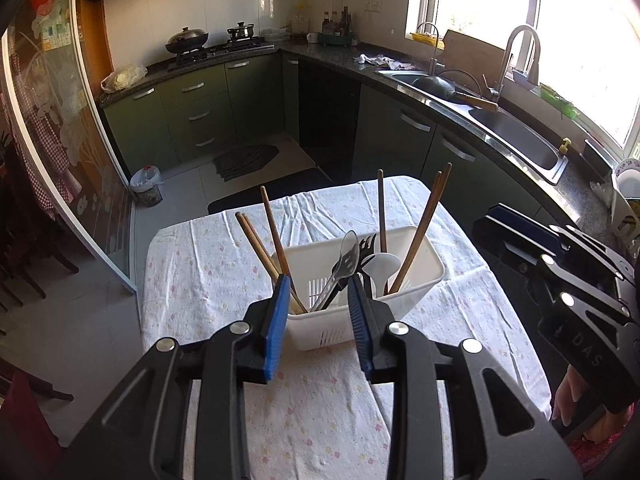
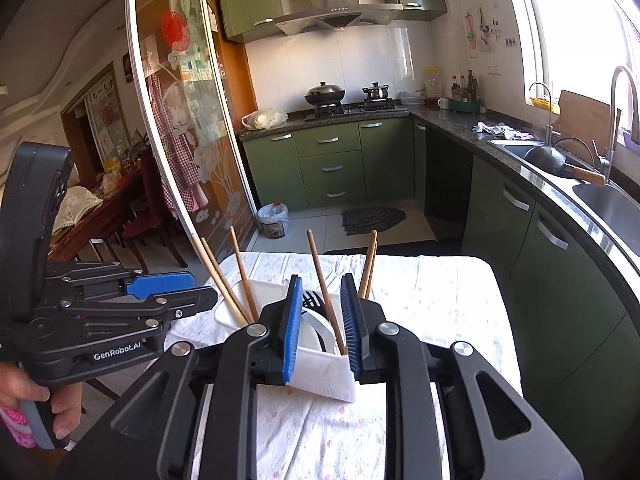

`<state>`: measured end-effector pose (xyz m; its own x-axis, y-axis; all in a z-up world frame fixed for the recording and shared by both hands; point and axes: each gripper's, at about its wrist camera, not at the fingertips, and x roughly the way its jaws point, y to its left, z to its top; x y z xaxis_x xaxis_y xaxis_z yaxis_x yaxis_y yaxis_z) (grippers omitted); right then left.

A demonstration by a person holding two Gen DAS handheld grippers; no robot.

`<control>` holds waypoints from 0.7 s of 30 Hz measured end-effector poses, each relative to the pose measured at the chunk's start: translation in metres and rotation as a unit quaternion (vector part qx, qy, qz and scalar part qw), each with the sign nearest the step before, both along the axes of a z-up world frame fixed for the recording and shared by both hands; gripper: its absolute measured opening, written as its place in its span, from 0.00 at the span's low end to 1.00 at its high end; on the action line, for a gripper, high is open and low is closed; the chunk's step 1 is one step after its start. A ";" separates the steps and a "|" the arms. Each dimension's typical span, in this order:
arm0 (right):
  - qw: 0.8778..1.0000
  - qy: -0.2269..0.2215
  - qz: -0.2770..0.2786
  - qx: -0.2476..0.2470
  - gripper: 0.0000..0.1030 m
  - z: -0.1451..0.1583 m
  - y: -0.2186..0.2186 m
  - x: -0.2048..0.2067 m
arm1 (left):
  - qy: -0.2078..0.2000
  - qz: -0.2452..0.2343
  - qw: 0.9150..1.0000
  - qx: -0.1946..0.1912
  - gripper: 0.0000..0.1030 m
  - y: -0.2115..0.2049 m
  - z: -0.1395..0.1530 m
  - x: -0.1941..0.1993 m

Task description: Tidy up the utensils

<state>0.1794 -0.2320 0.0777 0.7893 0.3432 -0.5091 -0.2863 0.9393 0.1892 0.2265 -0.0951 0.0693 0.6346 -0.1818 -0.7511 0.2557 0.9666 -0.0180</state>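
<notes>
Sunlit kitchen (image 2: 400, 80), green cabinets (image 2: 332, 160)

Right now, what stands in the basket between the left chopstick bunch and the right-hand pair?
In the left wrist view: a clear plastic spoon, a black fork, a white spoon and one upright chopstick, all in the white basket.

Each view looks forward along its own claw, tilted down over the cloth-covered surface (image 1: 208, 264) toward the green kitchen cabinets (image 2: 332, 160) beyond. The left wrist view sits close behind the white utensil basket (image 1: 420, 268), looking in from above; the right wrist view comes in lower and nearer. Both share the basket, the surface, stove (image 1: 224, 46) and sink (image 2: 600, 200), and each catches the other claw at its edge.
</notes>
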 end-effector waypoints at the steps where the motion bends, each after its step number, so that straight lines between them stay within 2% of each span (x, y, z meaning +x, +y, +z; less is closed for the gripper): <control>1: 1.000 -0.001 0.001 0.006 0.25 -0.001 -0.003 -0.010 | -0.004 0.000 1.000 -0.004 0.31 0.002 0.001 -0.006; 4: 1.000 -0.003 0.002 0.020 0.30 -0.011 -0.013 -0.043 | -0.015 -0.005 1.000 -0.018 0.41 0.009 -0.004 -0.031; 8: 0.999 -0.001 -0.013 0.029 0.34 -0.035 -0.030 -0.090 | -0.017 -0.012 0.999 -0.029 0.42 0.019 -0.024 -0.071; 11: 0.999 0.002 -0.025 0.028 0.44 -0.056 -0.041 -0.126 | -0.029 -0.004 0.999 -0.033 0.42 0.029 -0.042 -0.103; 13: 0.999 -0.001 -0.028 0.026 0.59 -0.068 -0.046 -0.151 | -0.041 0.003 0.999 -0.028 0.43 0.035 -0.053 -0.124; 15: 0.999 -0.006 -0.034 0.021 0.66 -0.079 -0.051 -0.175 | -0.060 0.017 0.998 -0.029 0.47 0.043 -0.060 -0.144; 17: 0.999 -0.009 -0.043 0.014 0.73 -0.089 -0.057 -0.197 | -0.078 0.030 0.996 -0.036 0.54 0.051 -0.064 -0.162; 18: 0.999 -0.012 -0.044 0.013 0.78 -0.091 -0.058 -0.208 | -0.086 0.036 0.995 -0.041 0.55 0.055 -0.065 -0.172; 21: 0.998 -0.037 -0.040 0.011 0.96 -0.091 -0.062 -0.241 | -0.115 0.047 0.991 -0.044 0.69 0.062 -0.062 -0.199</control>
